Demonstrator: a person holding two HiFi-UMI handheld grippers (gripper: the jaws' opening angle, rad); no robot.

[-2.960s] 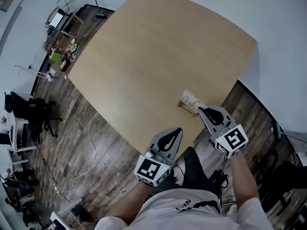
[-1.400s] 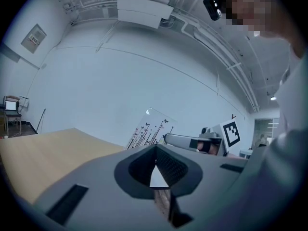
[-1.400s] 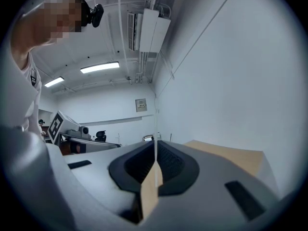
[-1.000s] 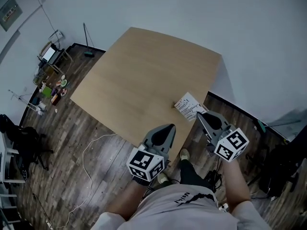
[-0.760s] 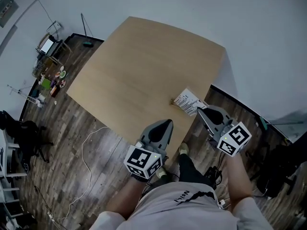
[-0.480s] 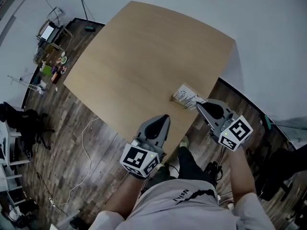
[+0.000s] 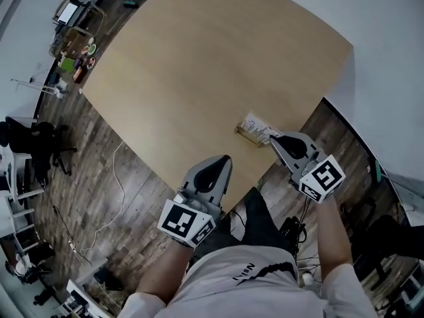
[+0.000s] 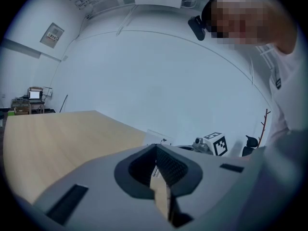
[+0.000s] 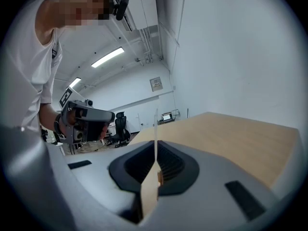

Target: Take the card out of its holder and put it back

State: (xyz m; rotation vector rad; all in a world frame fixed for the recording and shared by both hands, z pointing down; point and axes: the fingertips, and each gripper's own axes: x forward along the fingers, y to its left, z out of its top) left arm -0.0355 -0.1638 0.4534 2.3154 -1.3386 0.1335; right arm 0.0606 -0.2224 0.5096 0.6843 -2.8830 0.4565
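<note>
A white printed card [image 7: 257,126] stands in a low brown holder [image 7: 244,132] near the table's [image 7: 199,65] right front edge. My right gripper [image 7: 275,140] sits at the card's right end. In the right gripper view its jaws are together and the card [image 9: 155,129] rises edge-on from between them. My left gripper [image 7: 224,161] hovers over the table's near edge, left of the card and apart from it, shut with nothing in it. In the left gripper view the card [image 8: 156,137] shows just beyond the jaws.
The wooden table fills the middle of the head view. A white wall lies to its right. On the dark plank floor to the left are a black office chair [image 7: 36,144], a white cable [image 7: 120,177] and a cluttered cart [image 7: 73,28].
The head camera has swung, so the table shifts in view. The right gripper stays at the card's right end and the left gripper stays by the near edge.
</note>
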